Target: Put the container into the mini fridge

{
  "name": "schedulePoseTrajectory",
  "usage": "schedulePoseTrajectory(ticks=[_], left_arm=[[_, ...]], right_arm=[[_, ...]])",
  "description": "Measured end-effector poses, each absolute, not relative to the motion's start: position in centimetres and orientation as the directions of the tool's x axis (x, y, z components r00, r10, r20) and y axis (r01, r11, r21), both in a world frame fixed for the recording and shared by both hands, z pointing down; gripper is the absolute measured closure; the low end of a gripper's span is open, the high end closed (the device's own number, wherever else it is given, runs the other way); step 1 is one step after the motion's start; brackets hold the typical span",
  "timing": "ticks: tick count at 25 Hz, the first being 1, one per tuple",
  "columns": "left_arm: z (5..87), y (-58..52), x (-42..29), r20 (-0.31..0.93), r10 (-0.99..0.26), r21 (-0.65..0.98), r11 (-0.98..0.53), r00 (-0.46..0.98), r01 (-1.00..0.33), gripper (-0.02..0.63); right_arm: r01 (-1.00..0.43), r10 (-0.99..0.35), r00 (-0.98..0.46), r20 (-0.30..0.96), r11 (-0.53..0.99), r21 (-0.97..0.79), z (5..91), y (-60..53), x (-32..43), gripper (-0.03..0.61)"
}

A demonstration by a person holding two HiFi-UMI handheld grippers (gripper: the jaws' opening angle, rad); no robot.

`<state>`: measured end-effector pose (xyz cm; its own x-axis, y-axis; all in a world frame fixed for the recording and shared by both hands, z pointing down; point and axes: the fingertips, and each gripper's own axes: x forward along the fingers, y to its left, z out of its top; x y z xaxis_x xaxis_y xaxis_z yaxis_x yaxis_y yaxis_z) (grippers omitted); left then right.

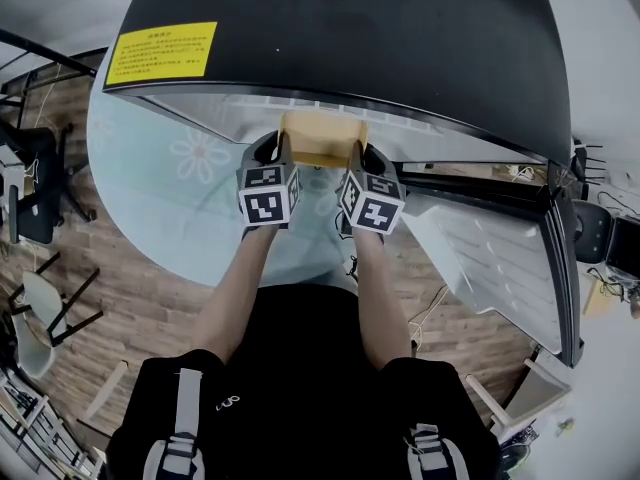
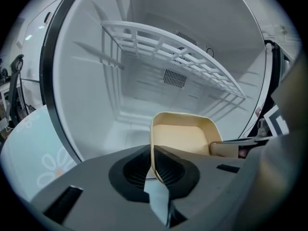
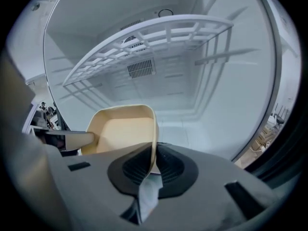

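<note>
Facing the open fridge, I see its white shelf above the tan container, held at the fridge mouth. My left gripper has its jaws pinched narrow on the container's left wall, and my right gripper pinches its right wall.

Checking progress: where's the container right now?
Head view, centre: beige container at the mini fridge opening, below its wire shelf, held by left gripper and right gripper.

A cream container is showing against the white inside of the mini fridge. The fridge's black top is wearing a yellow label, and beside the fridge a pale-blue desk is showing daisies.
</note>
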<state>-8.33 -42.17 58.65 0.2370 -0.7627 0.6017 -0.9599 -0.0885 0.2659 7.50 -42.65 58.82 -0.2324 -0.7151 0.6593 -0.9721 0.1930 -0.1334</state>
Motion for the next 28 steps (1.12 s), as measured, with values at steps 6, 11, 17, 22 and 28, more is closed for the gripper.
schedulePoseTrajectory(ticks=[6, 11, 17, 22, 28], left_arm=[[59.4, -43.1, -8.3, 0.604, -0.763, 0.248, -0.096, 0.231, -0.964, 0.595], [60.0, -43.6, -8.2, 0.606, -0.762, 0.254, -0.088, 0.229, -0.963, 0.595], [60.7, -44.2, -8.1, 0.606, -0.759, 0.238, -0.111, 0.237, -0.965, 0.592], [60.9, -44.7, -8.3, 0.599, -0.766, 0.235, -0.107, 0.231, -0.966, 0.588], [60.6, -45.2, -9.0, 0.575, -0.785, 0.246, -0.106, 0.233, -0.964, 0.526]], right_arm=[[-0.975, -0.704, -0.221, 0.675, 0.179, -0.133, 60.2, -43.3, 7.5, 0.555], [-0.975, -0.702, -0.222, 0.676, 0.168, -0.145, 60.7, -43.9, 7.7, 0.557], [-0.978, -0.708, -0.209, 0.675, 0.165, -0.130, 61.3, -44.6, 7.9, 0.555], [-0.977, -0.720, -0.211, 0.661, 0.169, -0.127, 61.1, -45.3, 7.7, 0.549], [-0.977, -0.738, -0.213, 0.640, 0.174, -0.125, 60.6, -45.9, 7.6, 0.514]])
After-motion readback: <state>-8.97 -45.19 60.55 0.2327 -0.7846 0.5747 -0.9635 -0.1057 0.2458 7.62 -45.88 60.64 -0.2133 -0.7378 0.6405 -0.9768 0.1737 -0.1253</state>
